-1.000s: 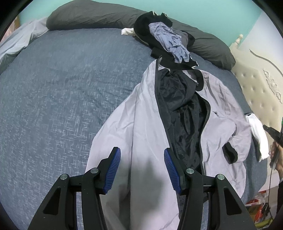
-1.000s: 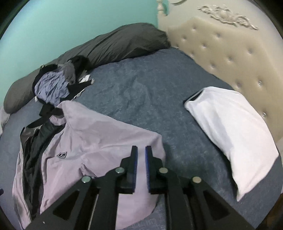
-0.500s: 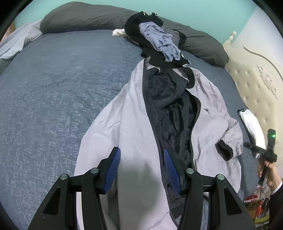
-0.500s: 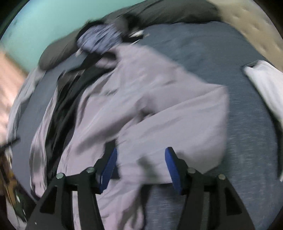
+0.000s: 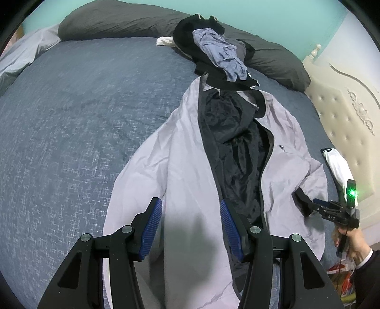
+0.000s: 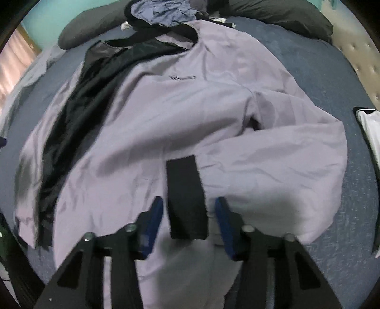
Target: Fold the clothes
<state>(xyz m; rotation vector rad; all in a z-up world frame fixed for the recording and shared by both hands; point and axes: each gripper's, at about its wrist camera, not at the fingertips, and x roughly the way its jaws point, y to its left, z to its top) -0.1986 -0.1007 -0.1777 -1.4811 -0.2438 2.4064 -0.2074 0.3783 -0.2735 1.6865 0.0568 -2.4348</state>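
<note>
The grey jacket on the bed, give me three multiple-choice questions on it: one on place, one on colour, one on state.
1. Where is the pile of clothes?
A. Beyond the jacket's collar
B. On the white pillow
C. On the floor

2. What colour is the jacket's sleeve cuff?
A. White
B. Black
C. Red

3. How is the jacket's front?
A. Zipped shut
B. Open, showing dark lining
C. Folded into a square

Answers: 1 A, the pile sits past the collar by the dark pillows. 2 B, a black band ends the sleeve. 3 B, the lining shows between the front panels.
</note>
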